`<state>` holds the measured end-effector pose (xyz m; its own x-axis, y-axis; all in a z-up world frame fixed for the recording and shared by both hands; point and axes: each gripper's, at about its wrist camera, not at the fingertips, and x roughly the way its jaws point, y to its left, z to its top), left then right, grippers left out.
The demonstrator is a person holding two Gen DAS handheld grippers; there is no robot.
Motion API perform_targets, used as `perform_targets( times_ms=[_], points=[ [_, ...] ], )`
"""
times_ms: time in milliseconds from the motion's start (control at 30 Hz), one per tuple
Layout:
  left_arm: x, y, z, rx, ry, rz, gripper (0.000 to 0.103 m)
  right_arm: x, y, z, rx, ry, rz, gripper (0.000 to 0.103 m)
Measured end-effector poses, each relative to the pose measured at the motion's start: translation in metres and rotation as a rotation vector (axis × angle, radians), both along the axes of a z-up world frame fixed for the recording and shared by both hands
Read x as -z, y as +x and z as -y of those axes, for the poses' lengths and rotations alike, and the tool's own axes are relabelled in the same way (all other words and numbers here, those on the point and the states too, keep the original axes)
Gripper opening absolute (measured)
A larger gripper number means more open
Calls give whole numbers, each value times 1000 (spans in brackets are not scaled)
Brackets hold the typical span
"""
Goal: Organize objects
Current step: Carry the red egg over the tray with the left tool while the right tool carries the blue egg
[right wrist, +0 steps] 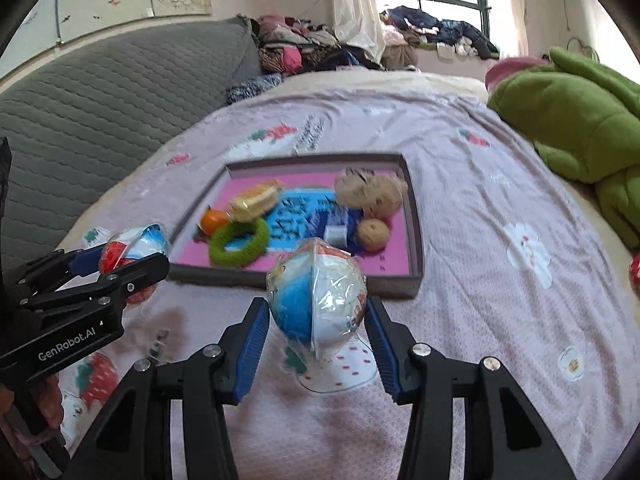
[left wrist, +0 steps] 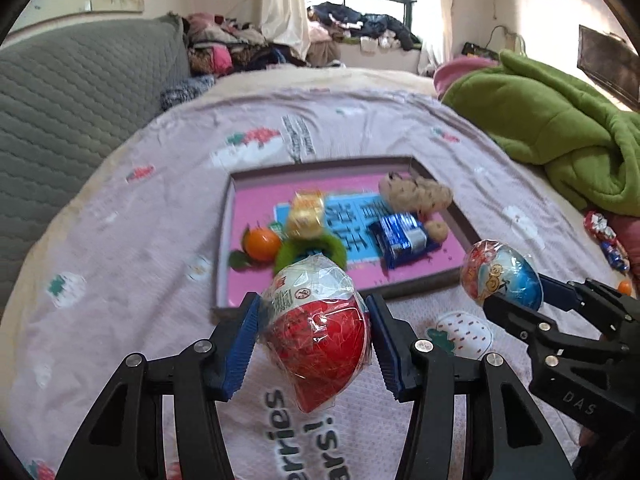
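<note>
A bed is seen from two cameras mounted on hand-held grippers, both tilted downward over a pale pink bedsheet (left wrist: 132,264) printed with strawberries and flowers.

In the left wrist view, the left gripper (left wrist: 312,334) is clamped on a red-and-white egg-shaped toy (left wrist: 318,336) sealed in clear crinkled plastic. The egg is pressed between the two blue ribbed pads (left wrist: 240,350) and is held clear of the sheet. To the right in the same view, the right gripper (left wrist: 516,300) is seen from the side.

In the right wrist view, the right gripper (right wrist: 316,320) is closed on a blue-and-white egg-shaped toy (right wrist: 318,302), also wrapped in clear plastic and carried above the sheet. The left gripper (right wrist: 120,260) is visible at the left edge with its red egg.

Just beyond both eggs, a shallow dark-rimmed tray (right wrist: 414,236) with a pink and blue lining is laid on the sheet. Inside it are placed an orange tangerine (left wrist: 262,244), a fuzzy green ring (right wrist: 240,242), a yellow wrapped packet (right wrist: 254,200), a blue snack wrapper (left wrist: 404,238), a large beige knitted lump (right wrist: 370,192) and a smaller tan ball (right wrist: 373,234).

A crumpled green blanket (left wrist: 560,120) is piled at the right, a grey quilted cushion (left wrist: 80,92) at the left, and heaped clothes (left wrist: 360,24) are seen by the window behind.
</note>
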<state>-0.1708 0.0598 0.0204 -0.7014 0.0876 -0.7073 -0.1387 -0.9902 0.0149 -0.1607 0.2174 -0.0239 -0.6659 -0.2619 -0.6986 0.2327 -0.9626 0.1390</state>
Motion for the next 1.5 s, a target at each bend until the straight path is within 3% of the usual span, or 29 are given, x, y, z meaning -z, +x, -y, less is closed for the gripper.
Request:
perform_targets(
  times_ms=[233,467,833,1133,1500],
  points=[
    [-28,2,16,-20,26,-45,55,-35,1,11,10,-8,-43,50],
    [-52,1,27,-27,40,-101,55,-76,0,15,33,-38,-143,50],
    [-66,-22,42,-19,64,-142,55,-122,-10,31,21,-43,-293,50],
    [-62,-66,49,-45,88,-147,55,-116,-31,39,9,-26,-301,50],
    [-28,-97,67,-76,74,-105,55,-79,-60,32,41,55,-263,50]
  ],
)
